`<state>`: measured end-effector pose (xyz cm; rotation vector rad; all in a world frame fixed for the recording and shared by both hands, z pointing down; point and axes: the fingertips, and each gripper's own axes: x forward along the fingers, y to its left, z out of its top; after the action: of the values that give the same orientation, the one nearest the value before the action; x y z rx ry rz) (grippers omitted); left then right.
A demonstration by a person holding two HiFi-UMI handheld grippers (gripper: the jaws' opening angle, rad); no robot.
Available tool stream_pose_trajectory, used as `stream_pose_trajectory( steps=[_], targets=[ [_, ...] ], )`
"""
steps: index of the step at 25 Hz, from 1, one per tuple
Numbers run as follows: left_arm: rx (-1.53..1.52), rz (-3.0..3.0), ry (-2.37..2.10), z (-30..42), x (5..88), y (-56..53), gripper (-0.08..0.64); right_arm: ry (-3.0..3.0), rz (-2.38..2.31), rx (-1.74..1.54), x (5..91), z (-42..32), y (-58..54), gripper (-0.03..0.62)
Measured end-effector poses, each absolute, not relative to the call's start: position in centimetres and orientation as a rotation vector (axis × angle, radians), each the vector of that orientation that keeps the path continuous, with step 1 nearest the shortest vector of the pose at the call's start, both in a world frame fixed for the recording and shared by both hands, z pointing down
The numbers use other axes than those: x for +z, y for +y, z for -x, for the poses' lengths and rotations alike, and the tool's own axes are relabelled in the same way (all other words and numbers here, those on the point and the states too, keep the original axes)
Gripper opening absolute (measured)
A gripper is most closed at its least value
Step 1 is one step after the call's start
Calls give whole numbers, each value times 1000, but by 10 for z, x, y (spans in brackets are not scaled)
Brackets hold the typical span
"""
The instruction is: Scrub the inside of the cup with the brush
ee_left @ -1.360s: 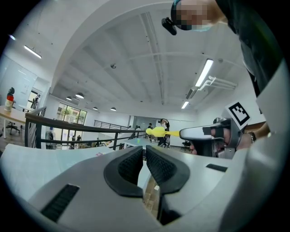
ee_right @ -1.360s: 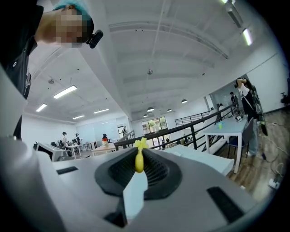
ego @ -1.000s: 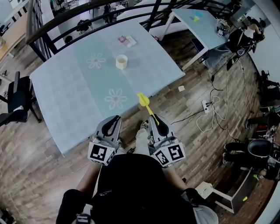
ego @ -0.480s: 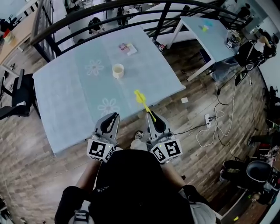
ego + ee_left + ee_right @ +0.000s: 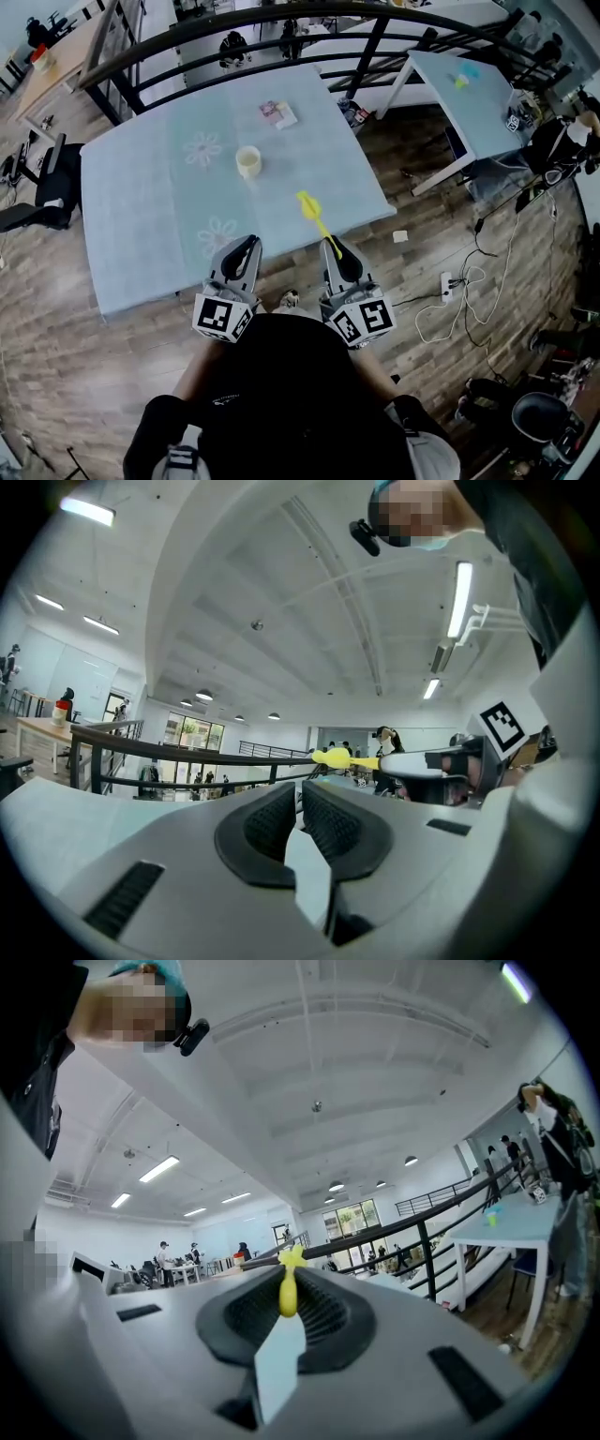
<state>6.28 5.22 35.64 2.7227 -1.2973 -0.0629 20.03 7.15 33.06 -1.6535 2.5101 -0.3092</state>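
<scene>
Your right claw (image 5: 330, 246) pinches the brush (image 5: 316, 220); left claw (image 5: 248, 247) pressed together, empty.
Upright cup (image 5: 247, 161) at the middle of the counter (image 5: 141, 206), apart from both.

Before you, a pale blue table (image 5: 141, 206) with daisy prints stands on wood-plank floor (image 5: 75, 366), a black railing (image 5: 281, 14) behind it. A second pale table (image 5: 473, 103) sits at your right, a black chair (image 5: 42, 192) at your left; strip lights (image 5: 459, 597) line the white ceiling.
</scene>
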Motion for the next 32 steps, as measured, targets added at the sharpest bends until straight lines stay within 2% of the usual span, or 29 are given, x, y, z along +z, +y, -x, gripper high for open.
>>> stream_pose_trajectory(
  steps=[15,26,32],
  targets=[
    [-10,-2627,-1391,-58,380,8,32,2520,1652,-414,350,-211,36,38],
    [-57,-2622,-1404,-49,384,-78,35,2552,1736,-375,332,-201,-34,38],
    [-30,-2616,-1370,-34,399,-111,154,2589,1756,-409,339,-177,-64,38]
  ],
)
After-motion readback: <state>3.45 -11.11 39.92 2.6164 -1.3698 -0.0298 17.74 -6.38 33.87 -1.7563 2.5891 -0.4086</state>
